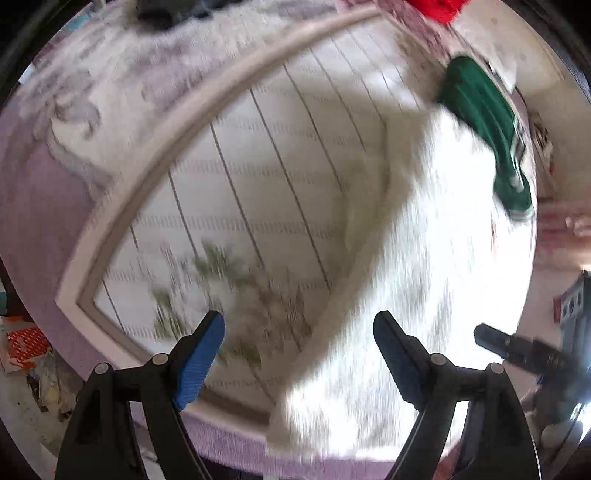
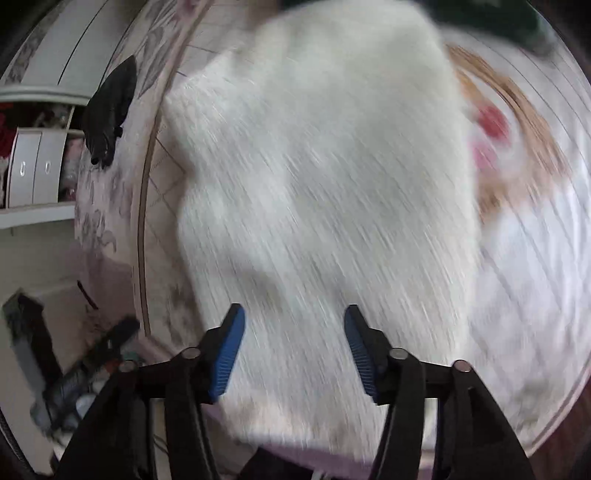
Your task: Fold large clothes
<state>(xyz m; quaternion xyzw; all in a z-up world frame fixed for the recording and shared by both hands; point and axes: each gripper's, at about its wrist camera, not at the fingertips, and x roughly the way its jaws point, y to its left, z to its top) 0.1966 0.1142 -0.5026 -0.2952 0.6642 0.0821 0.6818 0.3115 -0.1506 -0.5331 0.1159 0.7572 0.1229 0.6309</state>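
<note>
Both grippers empty right now. Left gripper (image 1: 299, 354) has its jaws spread wide, nothing between the blue pads (image 1: 201, 363), hanging above the bed and pointed steeply down. Right gripper (image 2: 293, 352) is parted to a middling gap, also clamping nothing; white fabric fills the view beyond its pads (image 2: 226, 356), but no cloth is visibly pinched between them.

Task item: the white fuzzy garment (image 1: 417, 266) lies flat on the bedspread (image 1: 258, 177), a long pale strip running from the near edge of the bed toward the far side. Left gripper sits off its left edge, over the bedspread's leafy print. Right gripper is directly above the garment's near end (image 2: 317, 184). Heavy motion blur in both views, so edges and seams are hard to read.

A green striped garment (image 1: 484, 129) lies at the far end of the white one; whether it overlaps or just touches I can't tell. A red item (image 1: 436, 7) is further back.

My read: between folds, a release just done, hands repositioning. Next move needs both grippers down on a fresh edge or corners of the white piece, pinching only the top layer, then carrying it across evenly. Risk: snagging the bedspread along with the pile.
</note>
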